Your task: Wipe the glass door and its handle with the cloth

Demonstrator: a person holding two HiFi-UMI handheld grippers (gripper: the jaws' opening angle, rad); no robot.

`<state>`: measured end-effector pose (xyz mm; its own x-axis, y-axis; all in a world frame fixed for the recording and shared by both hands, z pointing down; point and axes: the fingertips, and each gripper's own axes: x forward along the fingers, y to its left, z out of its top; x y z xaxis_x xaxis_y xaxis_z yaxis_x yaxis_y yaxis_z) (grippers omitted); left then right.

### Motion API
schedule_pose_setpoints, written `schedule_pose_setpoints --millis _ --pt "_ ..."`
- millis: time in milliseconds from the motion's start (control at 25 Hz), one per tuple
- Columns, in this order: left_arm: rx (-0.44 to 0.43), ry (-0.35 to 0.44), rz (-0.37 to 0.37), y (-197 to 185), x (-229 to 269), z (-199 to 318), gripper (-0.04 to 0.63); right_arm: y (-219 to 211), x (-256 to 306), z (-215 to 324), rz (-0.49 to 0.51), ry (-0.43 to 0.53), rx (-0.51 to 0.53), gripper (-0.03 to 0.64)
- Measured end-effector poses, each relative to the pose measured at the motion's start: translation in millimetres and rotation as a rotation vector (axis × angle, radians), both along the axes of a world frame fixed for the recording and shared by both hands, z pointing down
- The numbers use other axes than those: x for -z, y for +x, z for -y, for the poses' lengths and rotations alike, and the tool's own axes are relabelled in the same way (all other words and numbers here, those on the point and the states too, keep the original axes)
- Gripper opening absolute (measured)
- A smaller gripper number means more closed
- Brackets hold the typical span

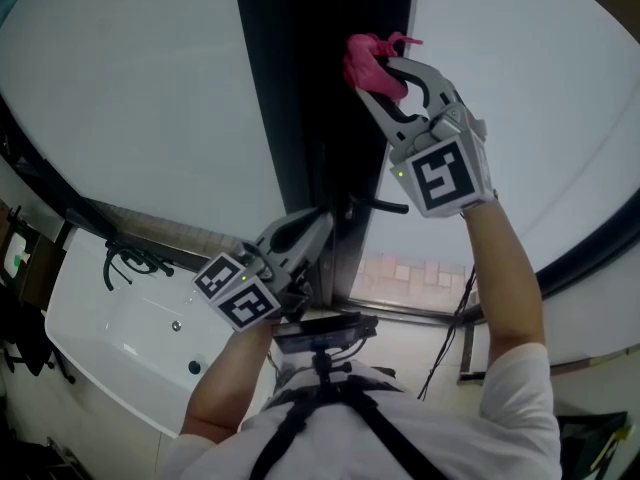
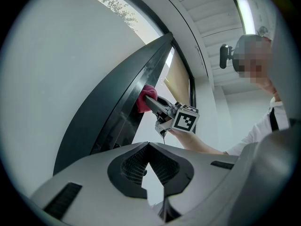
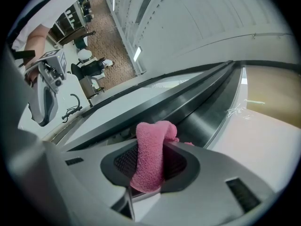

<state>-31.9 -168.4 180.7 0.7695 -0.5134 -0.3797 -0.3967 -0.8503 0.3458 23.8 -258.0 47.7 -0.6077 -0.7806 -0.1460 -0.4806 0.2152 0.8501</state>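
Right tool [image 1: 385, 73], top centre, is clamped on the pink cloth [image 1: 368, 60], a soft terry wad pressed against the dark, smooth door frame [image 1: 320, 118]. Pale glass [image 1: 150, 98] spreads out on both sides. Left tool [image 1: 300, 233] sits low centre, closed on nothing, just beside the thin black handle [image 1: 380, 205]. The danger as I see it: only a fold is pinched, so dragging could pull the cloth free and let the hard tips scrape the frame or glass.
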Motion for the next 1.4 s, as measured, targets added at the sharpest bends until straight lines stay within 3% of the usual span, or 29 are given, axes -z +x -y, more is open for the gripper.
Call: schedule_pose_setpoints --millis 1400 --pt "0.003 -0.052 0.007 2 -12 -4 -0.012 5 -53 5 -0.071 -0.058 -0.049 0.11"
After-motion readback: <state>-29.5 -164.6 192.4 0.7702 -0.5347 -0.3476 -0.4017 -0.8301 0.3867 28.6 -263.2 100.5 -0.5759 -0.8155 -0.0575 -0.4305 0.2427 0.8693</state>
